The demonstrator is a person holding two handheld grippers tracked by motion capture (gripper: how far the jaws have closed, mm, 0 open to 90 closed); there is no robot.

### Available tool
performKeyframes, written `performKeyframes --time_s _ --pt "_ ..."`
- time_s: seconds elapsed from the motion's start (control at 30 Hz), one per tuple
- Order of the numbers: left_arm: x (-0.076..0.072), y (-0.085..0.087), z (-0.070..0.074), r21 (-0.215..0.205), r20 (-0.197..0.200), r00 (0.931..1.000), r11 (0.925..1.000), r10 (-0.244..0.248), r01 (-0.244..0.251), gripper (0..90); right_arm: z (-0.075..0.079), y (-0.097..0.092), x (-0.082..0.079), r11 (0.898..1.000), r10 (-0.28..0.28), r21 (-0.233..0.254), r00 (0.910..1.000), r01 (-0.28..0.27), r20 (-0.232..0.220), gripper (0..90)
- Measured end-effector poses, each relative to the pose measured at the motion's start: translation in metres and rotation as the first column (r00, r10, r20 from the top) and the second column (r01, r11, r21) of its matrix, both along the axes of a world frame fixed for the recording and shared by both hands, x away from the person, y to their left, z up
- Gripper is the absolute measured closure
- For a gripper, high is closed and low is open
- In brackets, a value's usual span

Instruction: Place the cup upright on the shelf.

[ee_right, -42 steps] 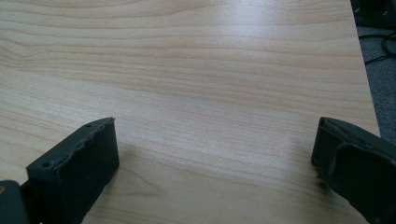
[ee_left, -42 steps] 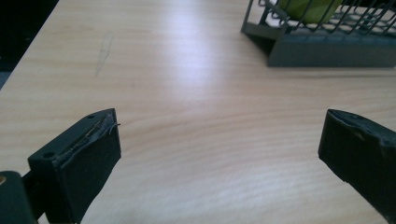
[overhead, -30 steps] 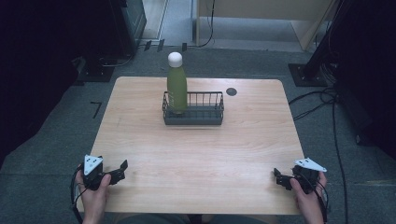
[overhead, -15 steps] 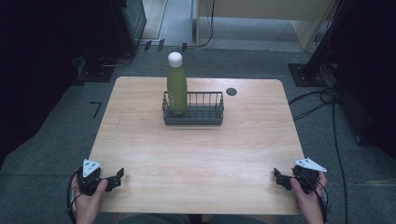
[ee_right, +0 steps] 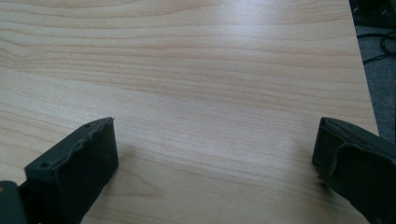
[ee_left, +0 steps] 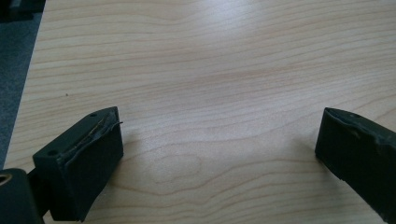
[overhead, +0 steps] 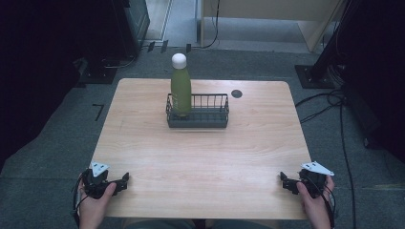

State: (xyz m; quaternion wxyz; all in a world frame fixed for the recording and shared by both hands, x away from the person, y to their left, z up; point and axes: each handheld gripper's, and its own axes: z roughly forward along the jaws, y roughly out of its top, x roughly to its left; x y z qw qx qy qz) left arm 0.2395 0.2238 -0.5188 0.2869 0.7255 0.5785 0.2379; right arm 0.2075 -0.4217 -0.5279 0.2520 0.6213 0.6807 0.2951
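Bottle (overhead: 181, 88): I see it standing upright in the left end of the basket, green body, white cap, at the far middle of the table. It is well apart from both of my grippers, which sit at the near edge.
Basket (overhead: 210, 117): dark wire, low walls, long side facing me. The bottle rises well above its rim, and the right part of it holds nothing that I can make out.
Left gripper (overhead: 122, 181): I have it low over the near left corner of the table, jaws pointing toward the table's middle. In the left gripper view (ee_left: 219, 154) the two black jaws stand wide apart with bare wood between them. They have just been closing a little, yet they grip nothing. The bottle lies far ahead and to the right of it.
Right gripper (overhead: 284, 180): I hold it at the near right corner, jaws pointing inward toward the left one. In the right gripper view (ee_right: 215, 158) its jaws are spread wide, only wood grain between them, nothing held. The bottle lies far ahead and to the left of it.
Hands: my left hand (overhead: 93, 205) and right hand (overhead: 315, 205) come in from the near edge, each wrapped round its gripper's body.
Table (overhead: 200, 157): pale wood, with a small dark round spot (overhead: 237, 93) just beyond the basket's right end.
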Motion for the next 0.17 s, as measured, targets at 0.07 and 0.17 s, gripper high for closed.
performKeyframes --time_s 0.07,0.17 --pt "0.0008 -0.002 0.0001 0.002 -0.001 1.0 1.0 -0.001 0.001 1.5 0.0 0.0 0.0 1.0 0.0 0.0 1.0 0.0 0.0 0.0" --pt "0.0023 -0.0031 0.0001 0.001 -0.001 0.9999 0.9999 -0.011 0.011 1.9 0.0 0.0 -0.0001 1.0 -0.003 0.003 1.0 0.003 -0.001 0.0"
